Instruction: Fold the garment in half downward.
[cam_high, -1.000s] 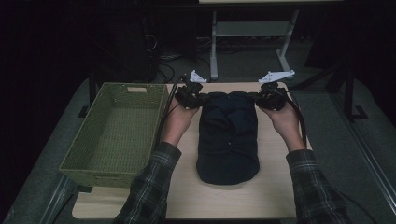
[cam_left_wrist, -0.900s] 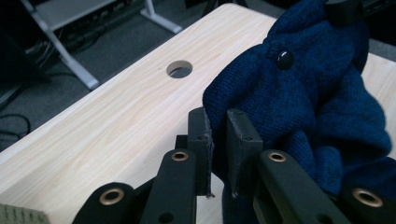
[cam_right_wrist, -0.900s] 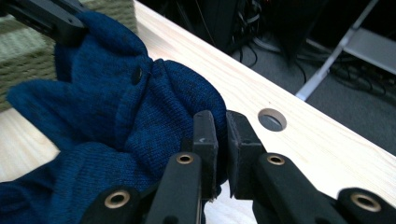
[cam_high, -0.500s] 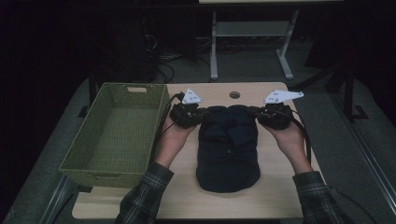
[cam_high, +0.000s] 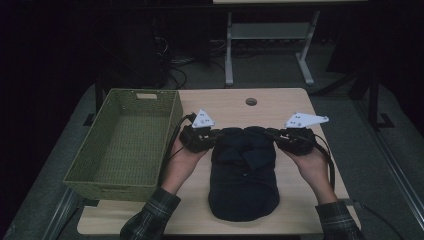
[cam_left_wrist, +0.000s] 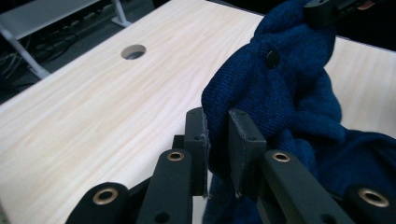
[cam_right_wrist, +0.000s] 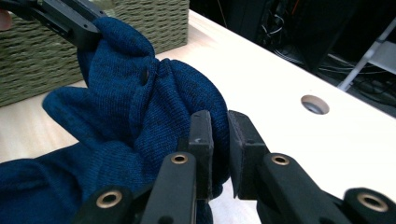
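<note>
A dark blue knit garment (cam_high: 243, 185) with a button lies on the wooden table (cam_high: 225, 105), its far end lifted and doubled back over the rest. My left gripper (cam_high: 215, 137) is shut on the left corner of that end. In the left gripper view the knit (cam_left_wrist: 280, 88) is pinched between the jaws of the left gripper (cam_left_wrist: 217, 140). My right gripper (cam_high: 272, 135) is shut on the right corner. In the right gripper view the fabric (cam_right_wrist: 140, 107) sits bunched between the jaws of the right gripper (cam_right_wrist: 219, 140).
A green woven basket (cam_high: 112, 191) stands at the table's left side, close to my left hand, and shows as the basket (cam_right_wrist: 154, 23) in the right gripper view. A round cable hole (cam_high: 251, 101) lies in the tabletop beyond the garment. Desk legs and cables stand behind the table.
Both grippers have come toward the person from the table's far edge, drawing the garment's far end with them. The garment now lies shorter, folded back on itself.
</note>
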